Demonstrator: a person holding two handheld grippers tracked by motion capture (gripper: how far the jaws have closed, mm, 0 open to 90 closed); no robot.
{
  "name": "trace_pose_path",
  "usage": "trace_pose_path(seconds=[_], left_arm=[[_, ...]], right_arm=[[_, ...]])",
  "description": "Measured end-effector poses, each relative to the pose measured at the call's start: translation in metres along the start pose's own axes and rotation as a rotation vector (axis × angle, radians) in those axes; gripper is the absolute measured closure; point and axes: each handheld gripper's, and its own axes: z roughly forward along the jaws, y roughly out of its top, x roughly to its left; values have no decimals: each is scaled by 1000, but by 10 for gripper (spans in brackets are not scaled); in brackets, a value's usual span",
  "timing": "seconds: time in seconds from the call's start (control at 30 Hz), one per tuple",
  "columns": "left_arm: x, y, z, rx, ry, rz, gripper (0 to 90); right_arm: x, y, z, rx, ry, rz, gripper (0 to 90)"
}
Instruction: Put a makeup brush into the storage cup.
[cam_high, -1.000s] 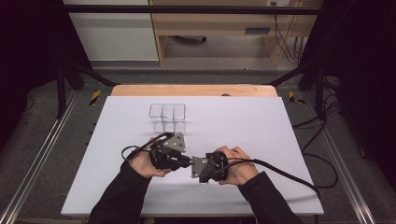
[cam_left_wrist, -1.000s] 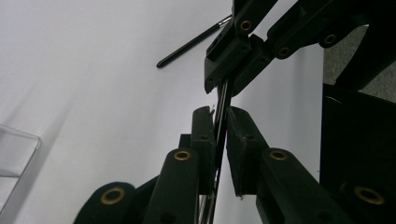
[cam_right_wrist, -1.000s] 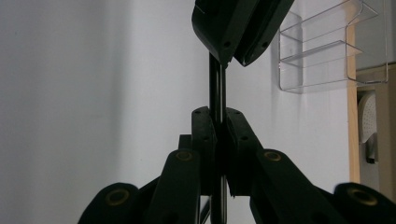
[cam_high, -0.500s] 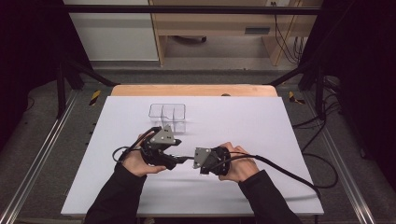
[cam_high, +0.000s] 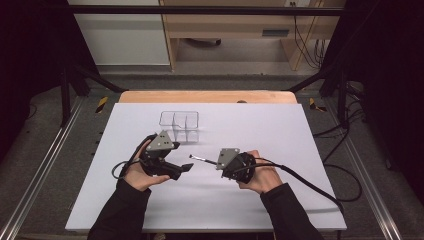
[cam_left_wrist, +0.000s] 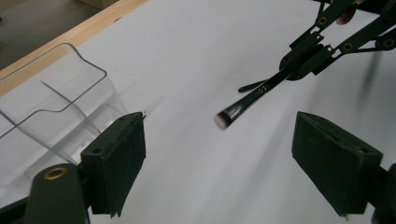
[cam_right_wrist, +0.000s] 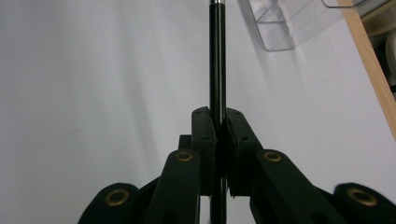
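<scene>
brush (cam_right_wrist: 216, 65) clamped in right claw (cam_right_wrist: 219, 122), left claw (cam_left_wrist: 224, 163) agape.

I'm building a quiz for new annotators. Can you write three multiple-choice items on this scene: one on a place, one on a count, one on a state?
1. Where does the clear organizer stand?
A. at the table's near edge
B. beyond the two grippers
C. under the right hand

2. How many grippers clamp the black brush?
A. none
B. one
C. two

3. How do the left gripper jaws stand?
A. wide apart
B. shut on the brush
C. shut on the organizer

B: the high view shows it farther up the table.
B: the right gripper alone pinches the handle.
A: the left gripper view shows a broad gap between them.
</scene>
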Motion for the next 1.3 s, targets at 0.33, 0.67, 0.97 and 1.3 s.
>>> trace_pose_path(seconds=[0.33,0.67,0.97,1.3], left_arm=[[6,-15,-1,-81,45,-103,147],[3,-24,6,-134,65,-168,147],[-3,-25,13,-205,85,-211,153],[-9,-22,17,-285,85,-264,159]], right_arm=[[-5,-12,-3,-69,-23,125,842],[-6,-22,-3,-157,-62,249,842],[-3,-24,-4,-243,-61,338,841],[0,-30,-2,-310,-68,416,841]])
